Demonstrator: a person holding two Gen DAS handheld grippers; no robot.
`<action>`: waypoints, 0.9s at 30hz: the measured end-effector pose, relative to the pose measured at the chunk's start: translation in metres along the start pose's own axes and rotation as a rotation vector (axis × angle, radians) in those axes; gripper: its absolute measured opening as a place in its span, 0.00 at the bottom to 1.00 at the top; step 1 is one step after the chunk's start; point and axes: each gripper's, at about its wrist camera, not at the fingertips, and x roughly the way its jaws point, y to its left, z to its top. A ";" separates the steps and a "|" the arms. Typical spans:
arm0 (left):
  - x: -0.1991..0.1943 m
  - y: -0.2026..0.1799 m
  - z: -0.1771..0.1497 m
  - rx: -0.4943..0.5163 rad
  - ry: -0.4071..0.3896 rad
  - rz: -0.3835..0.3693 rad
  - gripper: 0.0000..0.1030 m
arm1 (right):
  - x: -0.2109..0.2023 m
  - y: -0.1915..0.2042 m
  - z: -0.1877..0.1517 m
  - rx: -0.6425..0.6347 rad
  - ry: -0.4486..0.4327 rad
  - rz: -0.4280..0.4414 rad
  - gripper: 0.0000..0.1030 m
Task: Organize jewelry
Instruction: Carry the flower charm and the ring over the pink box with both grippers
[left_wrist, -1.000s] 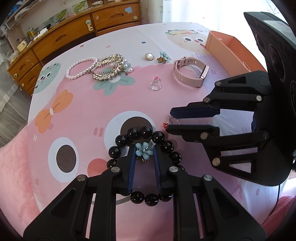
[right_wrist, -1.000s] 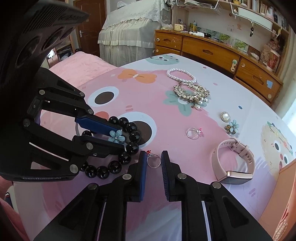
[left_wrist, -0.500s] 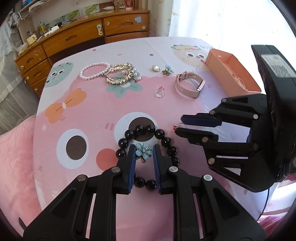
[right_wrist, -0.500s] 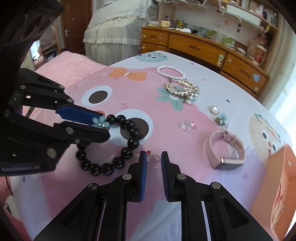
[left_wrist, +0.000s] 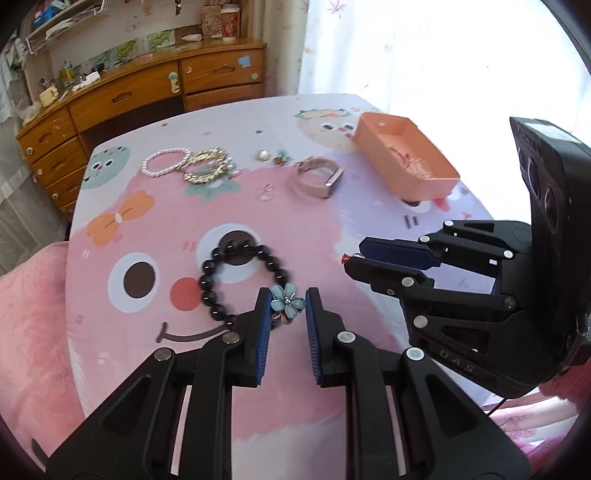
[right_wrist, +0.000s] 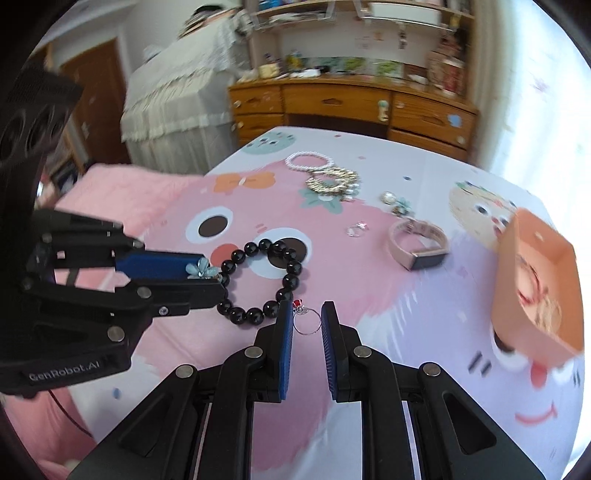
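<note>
Your left gripper (left_wrist: 287, 301) is clamped on a small blue flower-shaped brooch (left_wrist: 287, 298), pinched between its blue-padded fingertips (left_wrist: 263, 303) and held up off the cartoon-printed pink tablecloth (left_wrist: 147, 229). From the right wrist view the same flower (right_wrist: 201, 268) sits at the tips of that gripper (right_wrist: 207, 273), just beside the black round-bead bracelet (right_wrist: 266, 280), which lies flat on the cloth. In the left wrist view the bead bracelet (left_wrist: 236, 273) lies just left of and beyond your left fingers.

Your right gripper (right_wrist: 307, 317) grips a thin silver ring with a tiny red stone (right_wrist: 306, 320); the ring spans the gap between the two blue pads and the red stone sits against the left pad. In the left wrist view only the red stone pokes out at the tips of that gripper (left_wrist: 351, 256).

Farther back on the cloth, left to right, lie a white pearl bracelet (left_wrist: 165, 166), a gold leaf-pattern hair clasp with pearls (left_wrist: 207, 170) touching it, a round pearl brooch (left_wrist: 263, 155), a second small blue flower piece (left_wrist: 282, 157), a clear ring with a pink stone (left_wrist: 266, 192), and a pale pink smart-band wristwatch (left_wrist: 317, 179). At the far right stands an open orange rectangular cardboard box (left_wrist: 406, 158) with some jewelry inside, too blurred to name; in the right wrist view it (right_wrist: 535, 288) is well apart from your right gripper.
</note>
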 end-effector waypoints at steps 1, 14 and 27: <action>-0.002 -0.005 0.001 0.001 -0.008 -0.009 0.15 | -0.010 -0.005 0.000 0.016 -0.011 -0.011 0.15; -0.007 -0.092 0.068 -0.004 -0.094 -0.168 0.15 | -0.114 -0.092 -0.001 0.201 -0.135 -0.195 0.15; 0.066 -0.153 0.168 -0.010 -0.093 -0.193 0.15 | -0.132 -0.228 0.015 0.263 -0.148 -0.196 0.15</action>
